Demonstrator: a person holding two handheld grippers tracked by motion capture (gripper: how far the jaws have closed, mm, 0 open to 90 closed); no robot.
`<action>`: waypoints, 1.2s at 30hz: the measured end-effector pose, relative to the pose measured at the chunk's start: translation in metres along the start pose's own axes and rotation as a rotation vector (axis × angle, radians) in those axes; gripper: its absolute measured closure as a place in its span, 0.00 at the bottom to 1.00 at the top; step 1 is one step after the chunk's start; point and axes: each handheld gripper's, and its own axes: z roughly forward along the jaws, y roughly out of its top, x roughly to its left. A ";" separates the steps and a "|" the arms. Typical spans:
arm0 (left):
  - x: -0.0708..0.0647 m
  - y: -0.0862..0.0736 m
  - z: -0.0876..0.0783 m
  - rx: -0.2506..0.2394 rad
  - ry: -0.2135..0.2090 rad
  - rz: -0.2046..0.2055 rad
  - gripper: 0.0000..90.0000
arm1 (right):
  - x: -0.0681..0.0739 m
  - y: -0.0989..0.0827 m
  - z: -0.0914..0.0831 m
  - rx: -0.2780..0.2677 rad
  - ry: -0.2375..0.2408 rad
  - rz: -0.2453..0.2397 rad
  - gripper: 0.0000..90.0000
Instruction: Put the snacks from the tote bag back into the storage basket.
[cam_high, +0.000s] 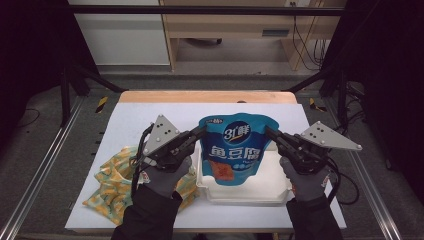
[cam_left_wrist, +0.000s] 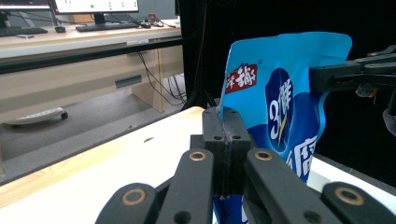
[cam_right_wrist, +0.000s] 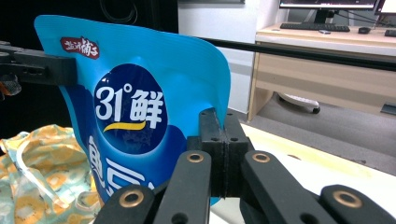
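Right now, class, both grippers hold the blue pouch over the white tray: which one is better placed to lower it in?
Neither alone. The left gripper and right gripper each pinch an upper edge of the blue pouch, hanging centred over the white tray; probably lower together.

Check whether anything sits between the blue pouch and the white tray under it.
Nothing visible does. The blue pouch hangs upright between the left gripper and right gripper, each shut on an upper edge, directly over the white tray. The patterned cloth lies beside the tray.

Grey floor (cam_high: 45, 165), black frame bars (cam_high: 200, 9), wooden desk (cam_high: 240, 25) behind w/ cables (cam_high: 305, 40); monitors (cam_left_wrist: 95, 5), keyboard (cam_left_wrist: 109, 26) on desk, dim light.
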 end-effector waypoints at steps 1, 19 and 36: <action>0.000 -0.002 0.001 0.001 -0.001 -0.001 1.00 | 0.000 -0.001 0.000 0.003 0.000 -0.002 1.00; 0.002 -0.025 0.006 0.040 -0.010 -0.018 1.00 | 0.000 -0.024 0.004 0.044 0.008 0.017 1.00; 0.006 -0.047 0.008 0.072 -0.008 -0.041 1.00 | 0.003 -0.043 0.009 0.081 0.023 0.022 1.00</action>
